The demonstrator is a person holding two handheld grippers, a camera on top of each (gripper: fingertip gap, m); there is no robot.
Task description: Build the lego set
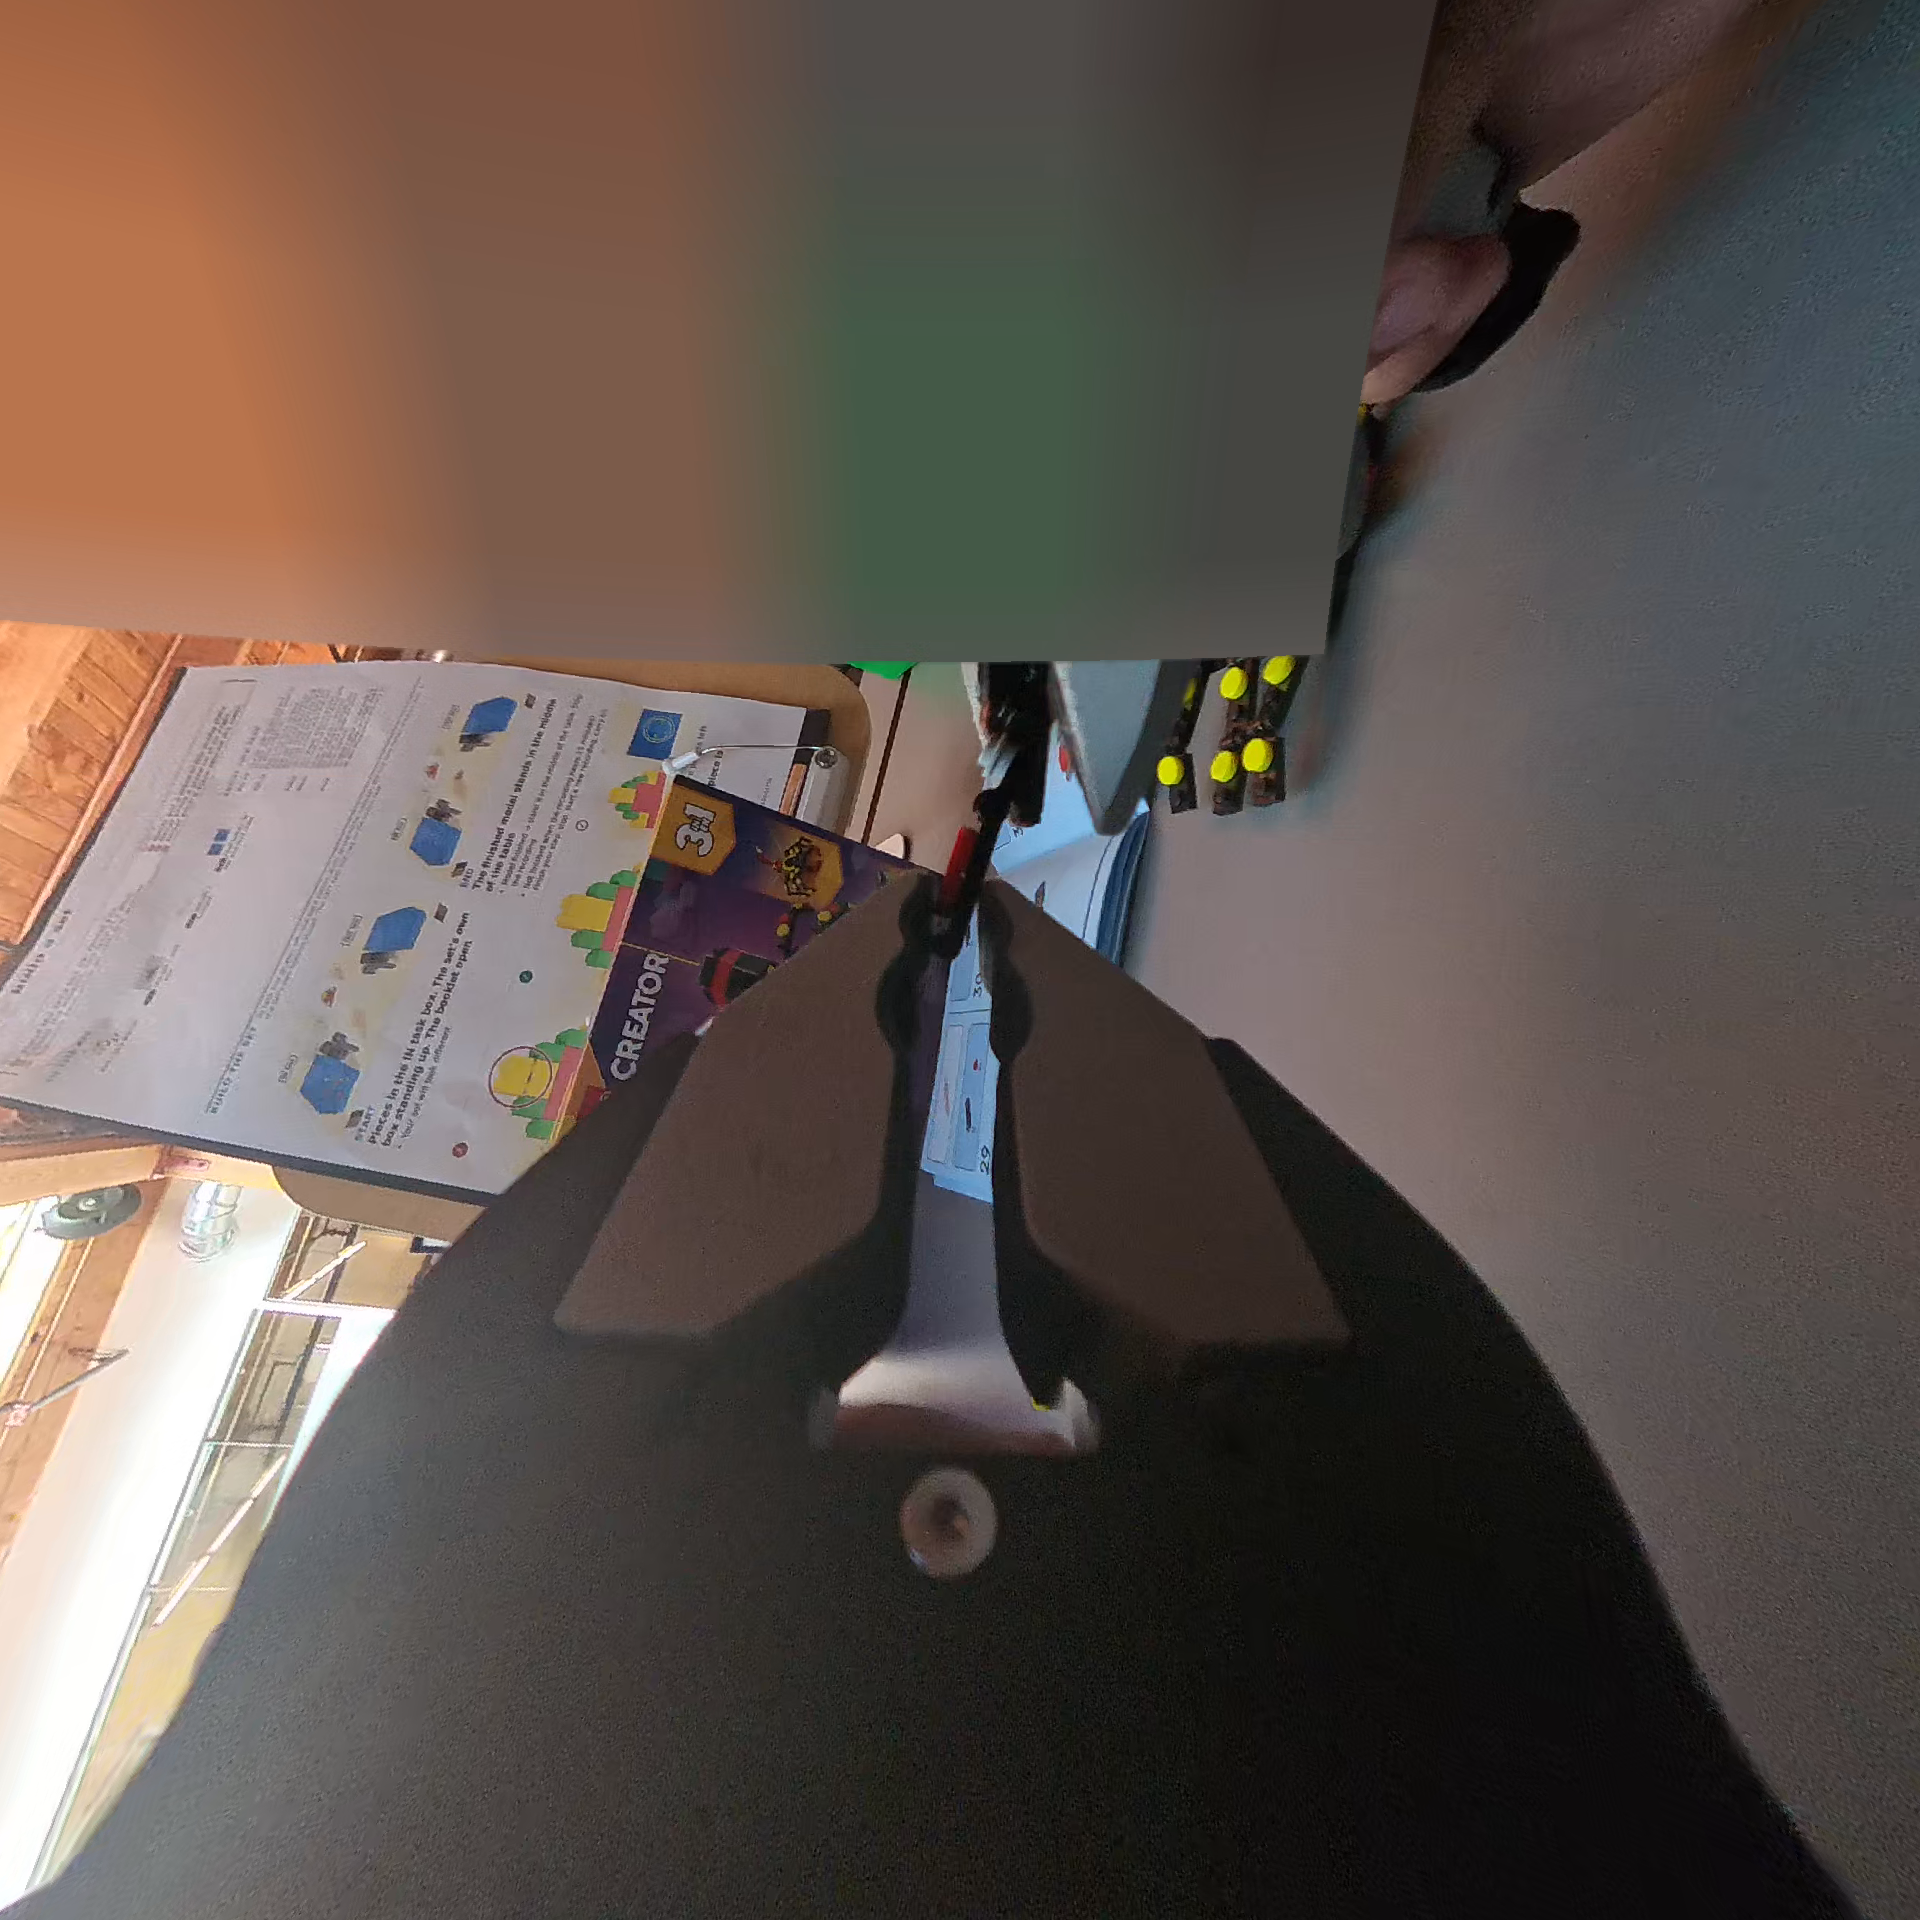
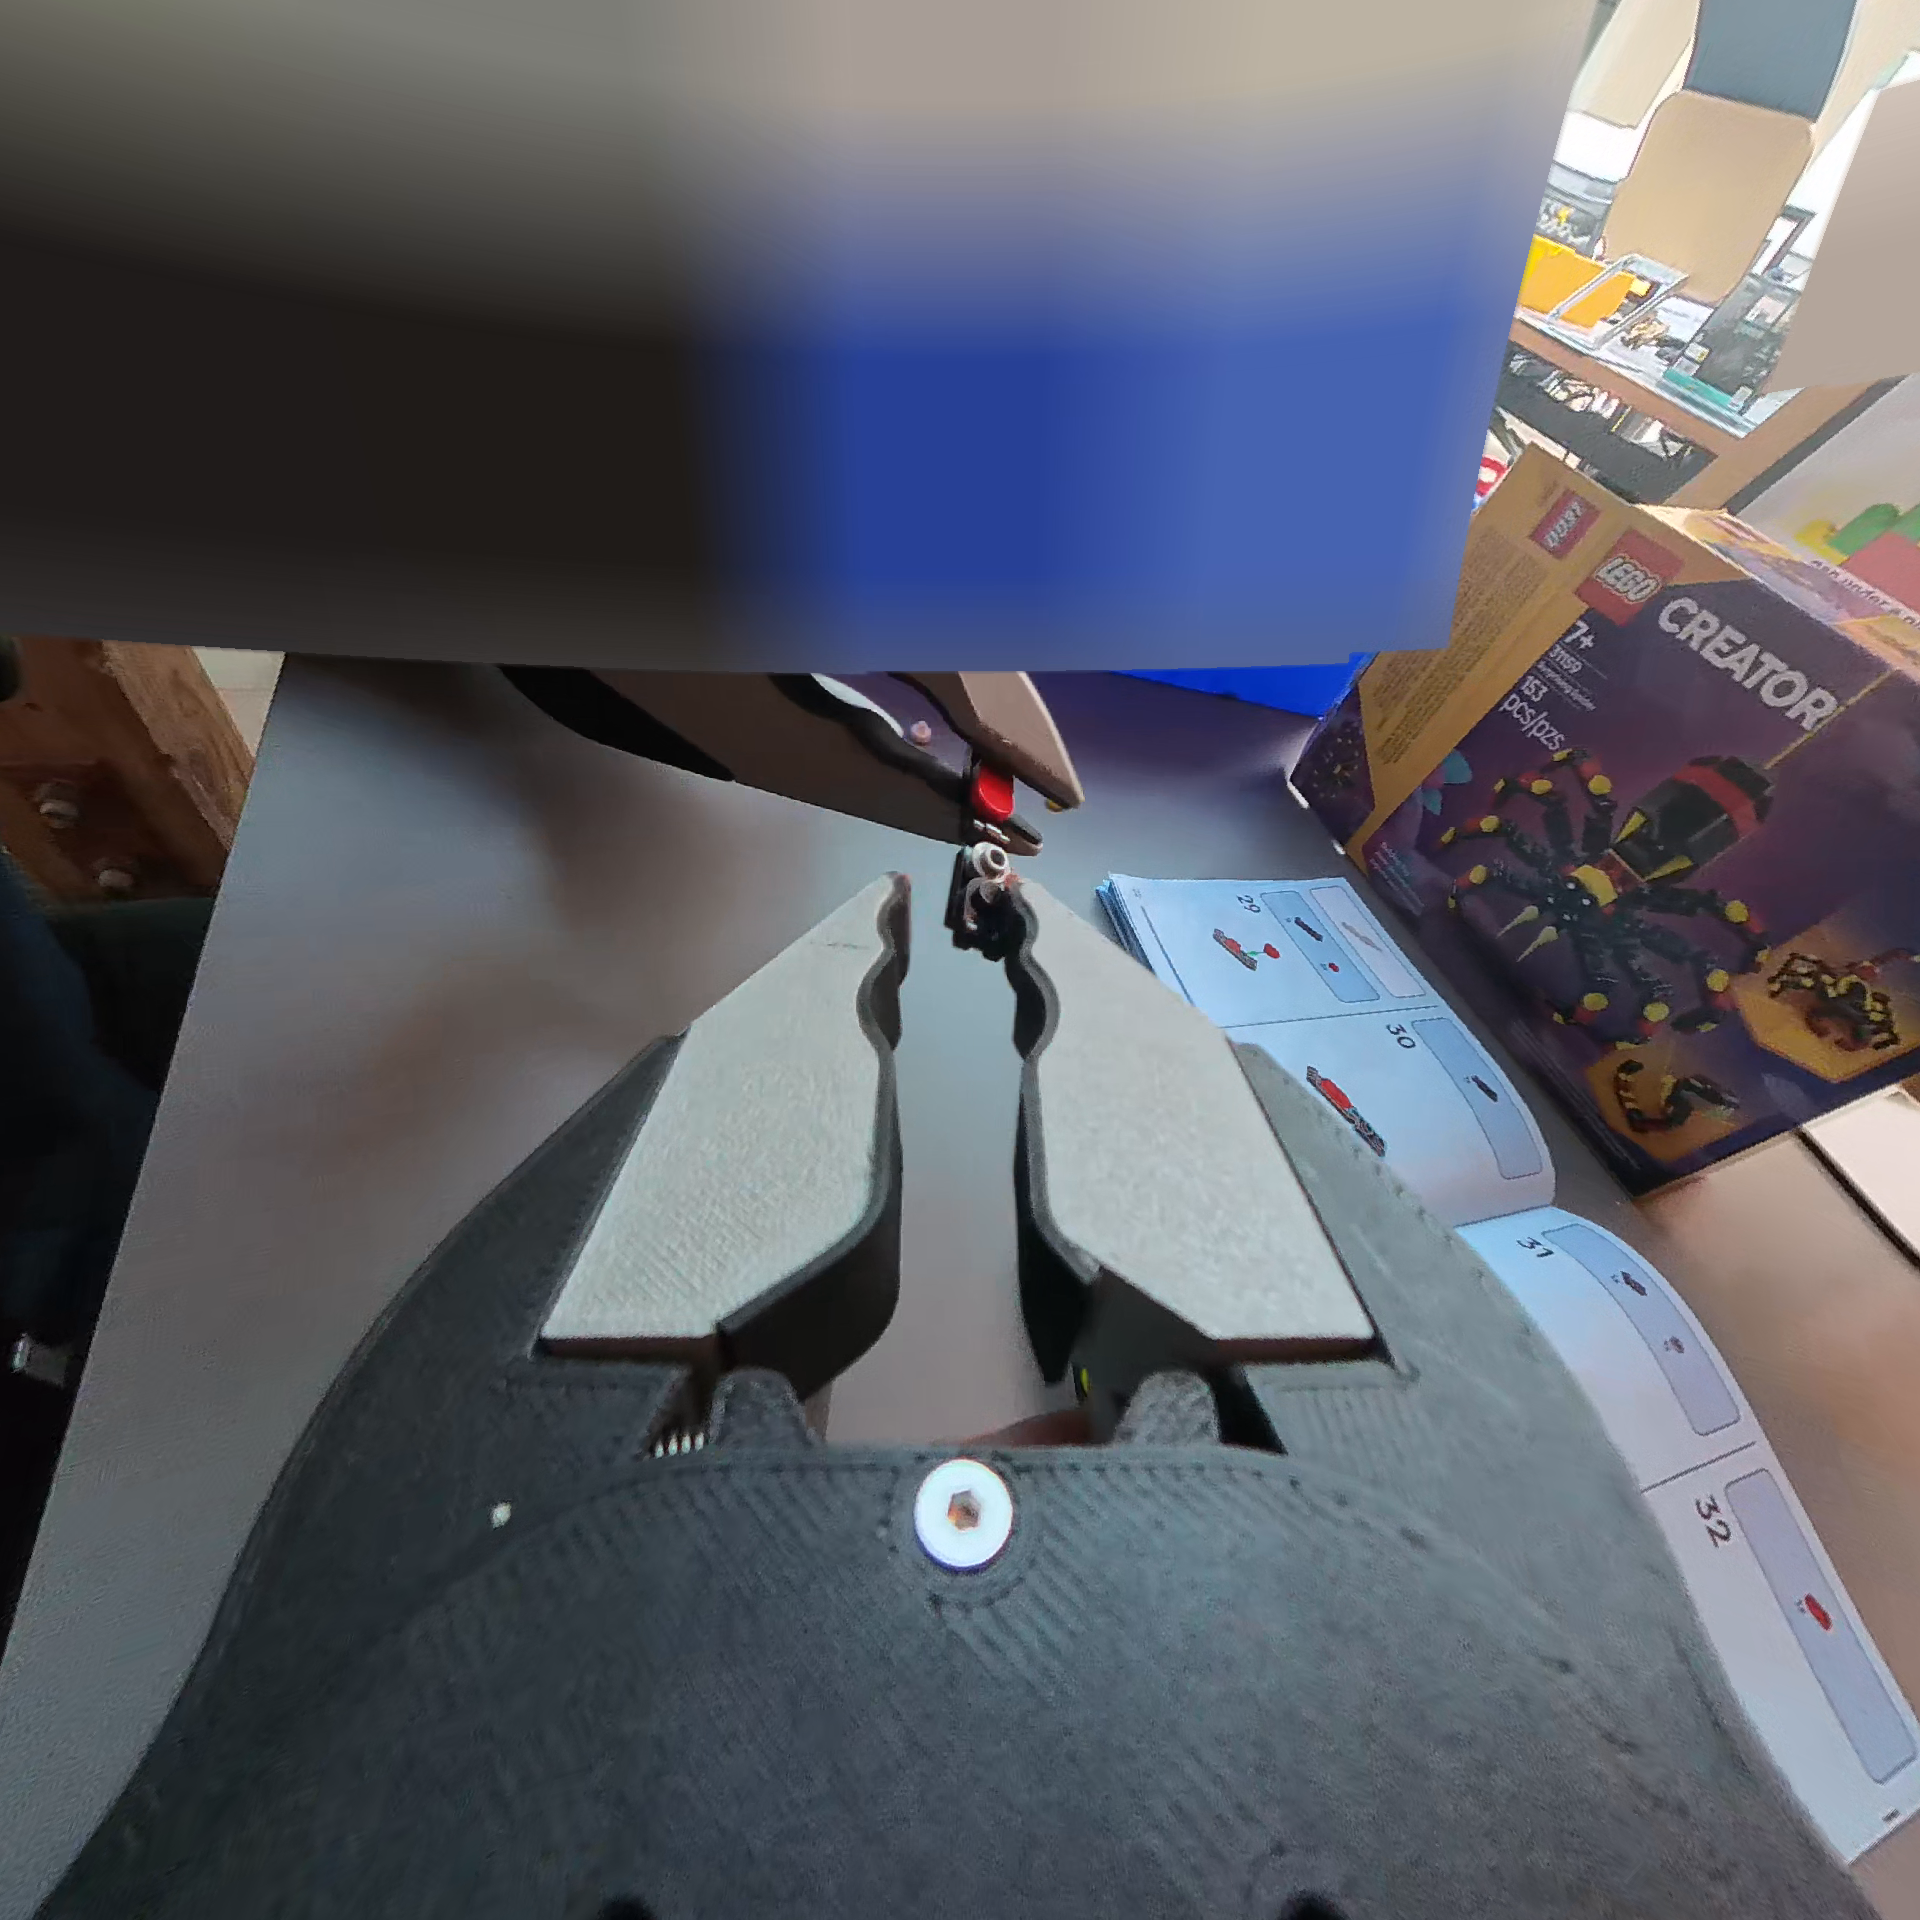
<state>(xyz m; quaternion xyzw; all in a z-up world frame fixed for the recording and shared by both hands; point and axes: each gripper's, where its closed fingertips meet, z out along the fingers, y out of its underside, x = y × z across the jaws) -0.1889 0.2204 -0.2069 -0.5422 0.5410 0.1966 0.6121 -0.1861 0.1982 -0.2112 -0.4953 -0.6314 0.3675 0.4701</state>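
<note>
My left gripper (image 1: 951, 899) is shut on a small black and red lego assembly (image 1: 975, 847) that sticks out past its tips. In the right wrist view the left gripper (image 2: 1003, 800) comes in from the upper left, with a red piece (image 2: 992, 795) at its tips and the black assembly (image 2: 982, 904) hanging below. My right gripper (image 2: 964, 899) is narrowly open around the lower end of that assembly. Its right fingertip (image 2: 1029, 920) touches it; the left fingertip stands apart. All of this is above the grey table (image 2: 468, 935).
An open instruction booklet (image 2: 1351, 1039) lies right of the grippers, with the purple lego box (image 2: 1662, 831) standing behind it. Several black leg pieces with yellow studs (image 1: 1236, 758) lie on the table. A printed sheet (image 1: 364, 883) stands behind the box. A person's hand (image 1: 1444, 291) shows at the top.
</note>
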